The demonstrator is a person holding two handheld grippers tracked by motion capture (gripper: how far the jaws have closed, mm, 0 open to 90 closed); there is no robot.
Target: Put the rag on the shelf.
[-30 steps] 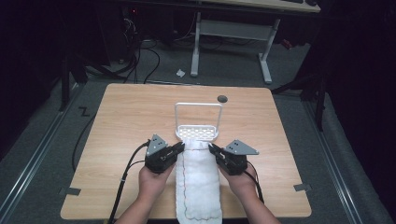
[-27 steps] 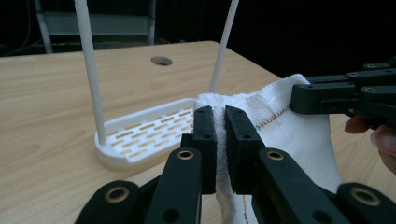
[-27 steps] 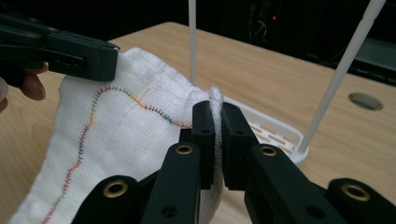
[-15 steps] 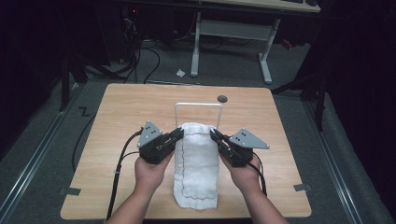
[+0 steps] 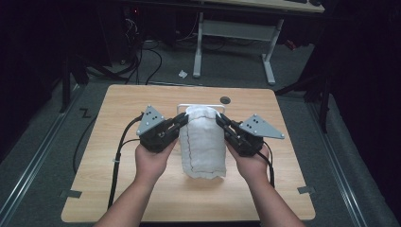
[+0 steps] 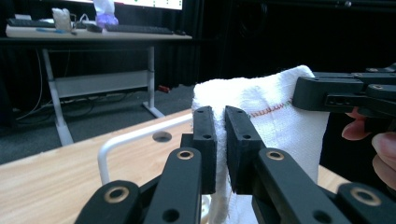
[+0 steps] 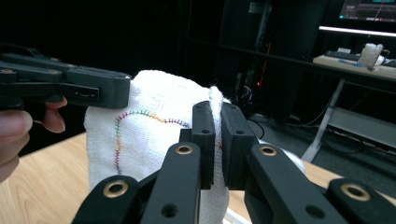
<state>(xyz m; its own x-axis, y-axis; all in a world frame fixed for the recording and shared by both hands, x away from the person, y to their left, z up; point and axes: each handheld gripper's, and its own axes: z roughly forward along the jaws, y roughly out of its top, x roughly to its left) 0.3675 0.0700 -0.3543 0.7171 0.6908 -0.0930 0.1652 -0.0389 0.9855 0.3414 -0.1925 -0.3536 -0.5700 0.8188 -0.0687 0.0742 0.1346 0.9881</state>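
Soft, light white towel hangs limp; left gripper and right gripper fingers clamp shut on its top corners, the best hold, above the bench.

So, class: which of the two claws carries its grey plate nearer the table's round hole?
The right claw; its grey plate lies closer to the hole than the left claw's.

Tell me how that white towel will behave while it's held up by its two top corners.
Probably floppy: the white towel hangs limp between the left gripper and right gripper, its lower edge rumpled. Likely light, since pinches at its edges carry it. Its coarse weave suggests it should not slip easily.
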